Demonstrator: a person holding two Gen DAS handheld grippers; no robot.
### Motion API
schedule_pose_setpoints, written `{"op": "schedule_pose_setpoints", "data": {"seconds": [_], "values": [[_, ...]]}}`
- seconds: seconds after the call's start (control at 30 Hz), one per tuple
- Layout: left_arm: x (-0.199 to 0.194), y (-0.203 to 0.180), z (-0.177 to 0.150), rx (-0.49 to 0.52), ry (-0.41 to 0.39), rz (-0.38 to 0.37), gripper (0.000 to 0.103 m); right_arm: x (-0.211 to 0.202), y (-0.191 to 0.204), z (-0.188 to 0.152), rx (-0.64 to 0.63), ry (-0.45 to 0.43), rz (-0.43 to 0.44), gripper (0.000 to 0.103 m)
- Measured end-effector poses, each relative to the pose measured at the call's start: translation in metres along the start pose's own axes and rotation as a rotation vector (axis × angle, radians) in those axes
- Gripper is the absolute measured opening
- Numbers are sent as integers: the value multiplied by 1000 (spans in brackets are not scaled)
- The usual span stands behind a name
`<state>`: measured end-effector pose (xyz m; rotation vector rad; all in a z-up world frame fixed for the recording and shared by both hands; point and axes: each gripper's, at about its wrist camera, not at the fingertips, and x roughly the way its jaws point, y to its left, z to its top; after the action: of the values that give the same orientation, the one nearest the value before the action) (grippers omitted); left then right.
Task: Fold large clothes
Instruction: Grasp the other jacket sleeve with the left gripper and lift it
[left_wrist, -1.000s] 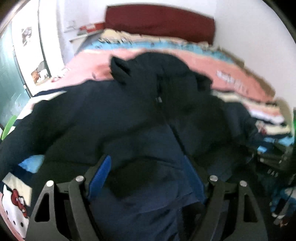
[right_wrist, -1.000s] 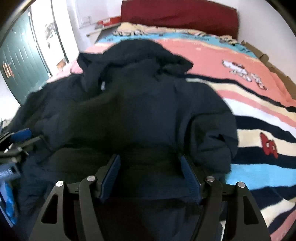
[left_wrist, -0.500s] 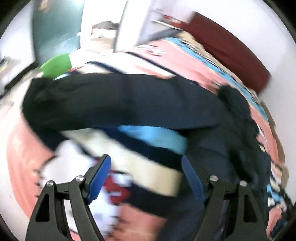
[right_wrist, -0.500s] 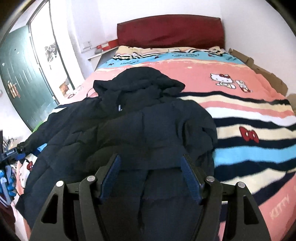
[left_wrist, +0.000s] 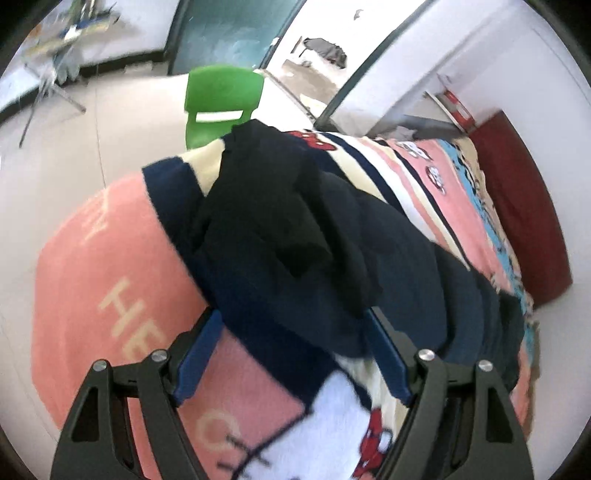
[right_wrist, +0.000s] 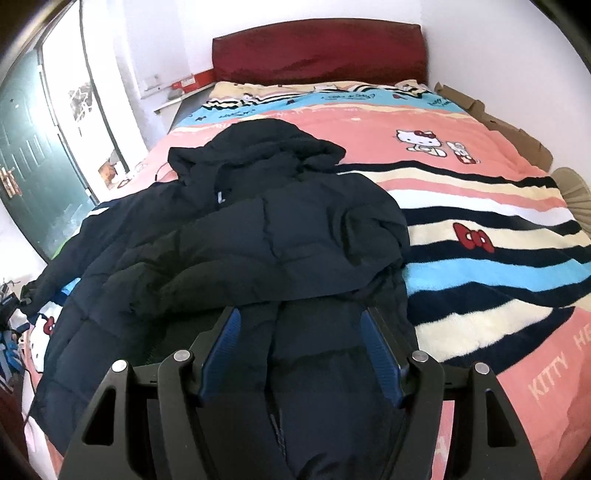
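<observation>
**Lying on the bed — a big dark coat**

Spreading over the striped cartoon-cat blanket (right_wrist: 480, 206), the navy hooded puffer coat (right_wrist: 258, 236) lay flat on the bed, hood toward the red headboard (right_wrist: 317, 51). One sleeve (left_wrist: 266, 192) reached to the bed's corner, near a green chair (left_wrist: 221, 99). The right gripper (right_wrist: 300, 350) hung over the coat's bottom part, its blue pads spread wide, pinching nothing. The left gripper (left_wrist: 293, 354) was spread too — over the sleeve.
</observation>
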<state>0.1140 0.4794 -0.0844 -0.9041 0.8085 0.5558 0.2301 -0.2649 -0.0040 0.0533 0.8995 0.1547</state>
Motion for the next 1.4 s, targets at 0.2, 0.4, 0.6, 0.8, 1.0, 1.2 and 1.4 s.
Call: {"op": "schedule_pose_setpoints", "data": {"seconds": [0.2, 0.4, 0.6, 0.8, 1.0, 1.2, 1.4], "values": [[27, -2, 24, -118, 20, -39, 76, -2, -3, -2, 6, 4, -17, 67], [35, 12, 29, -245, 22, -129, 26, -7, -13, -5, 26, -4, -35, 68], [28, 3, 27, -233, -8, -158, 12, -11, -24, -7, 50, -9, -40, 68], [4, -19, 26, -157, -41, -170, 10, -21, -28, -8, 56, -34, -26, 68], [-43, -69, 28, -43, -82, -201, 10, -39, -34, -10, 77, -77, 5, 68], [-105, -153, 20, 137, -141, -271, 10, -62, -39, -15, 85, -126, 41, 68], [-156, -254, -20, 361, -173, -359, 10, -79, -47, -24, 84, -166, 69, 68]]}}
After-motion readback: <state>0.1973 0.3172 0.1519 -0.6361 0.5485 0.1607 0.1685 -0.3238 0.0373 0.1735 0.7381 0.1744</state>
